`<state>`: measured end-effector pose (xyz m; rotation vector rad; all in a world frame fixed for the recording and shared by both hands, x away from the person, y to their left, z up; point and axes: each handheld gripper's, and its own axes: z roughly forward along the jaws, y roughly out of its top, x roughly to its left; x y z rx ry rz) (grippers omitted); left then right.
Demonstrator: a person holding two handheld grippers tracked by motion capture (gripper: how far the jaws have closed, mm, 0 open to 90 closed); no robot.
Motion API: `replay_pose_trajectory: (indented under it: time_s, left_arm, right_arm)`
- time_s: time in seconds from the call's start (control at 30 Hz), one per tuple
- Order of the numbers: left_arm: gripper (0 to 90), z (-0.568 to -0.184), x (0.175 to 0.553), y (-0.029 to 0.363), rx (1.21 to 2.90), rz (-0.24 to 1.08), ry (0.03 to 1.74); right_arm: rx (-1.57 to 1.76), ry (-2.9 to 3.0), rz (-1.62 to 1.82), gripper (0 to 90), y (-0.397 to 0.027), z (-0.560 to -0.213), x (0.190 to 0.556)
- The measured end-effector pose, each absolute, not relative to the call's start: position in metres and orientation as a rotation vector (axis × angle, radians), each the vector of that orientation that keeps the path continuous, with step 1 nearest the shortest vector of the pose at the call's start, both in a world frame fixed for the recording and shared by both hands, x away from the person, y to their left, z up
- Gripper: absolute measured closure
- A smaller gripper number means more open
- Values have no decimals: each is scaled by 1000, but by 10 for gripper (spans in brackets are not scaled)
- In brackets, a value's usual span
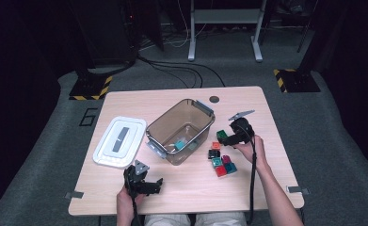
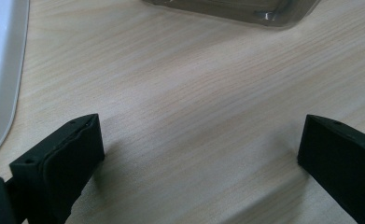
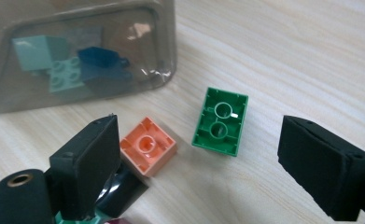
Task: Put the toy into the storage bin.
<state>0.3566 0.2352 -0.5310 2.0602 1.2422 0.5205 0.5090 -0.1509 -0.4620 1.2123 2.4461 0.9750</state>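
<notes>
Green brick (image 3: 220,121) lying upside down on the worktop (image 3: 287,56), just beside the orange brick (image 3: 147,151) and near the clear bin (image 3: 168,42); looks light, rigid and smooth, best pinched across its long flat sides. Right tongs (image 3: 203,168) angled down above it, jaws wide and empty. Left tongs (image 2: 201,158) wide open, empty, low over bare worktop beside the white lid (image 2: 0,70)

A lab or recording studio: dark room, grey carpet (image 1: 40,179), floor cables (image 1: 181,70), hazard-striped stand feet (image 1: 91,88), a metal frame (image 1: 224,28) behind one wooden table (image 1: 247,188).
</notes>
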Motion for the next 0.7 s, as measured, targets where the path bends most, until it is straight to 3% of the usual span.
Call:
replay_pose_trajectory:
  time_s: [0.4,0.7]
  left_arm:
    - [1,-531,357,235,2060,520,1242]
    - [1,-531,357,235,2060,520,1242]
  right_arm:
    - [1286,2414,932,148,-148,-485,526]
    - [1283,2410,903,272,-141,-494,535]
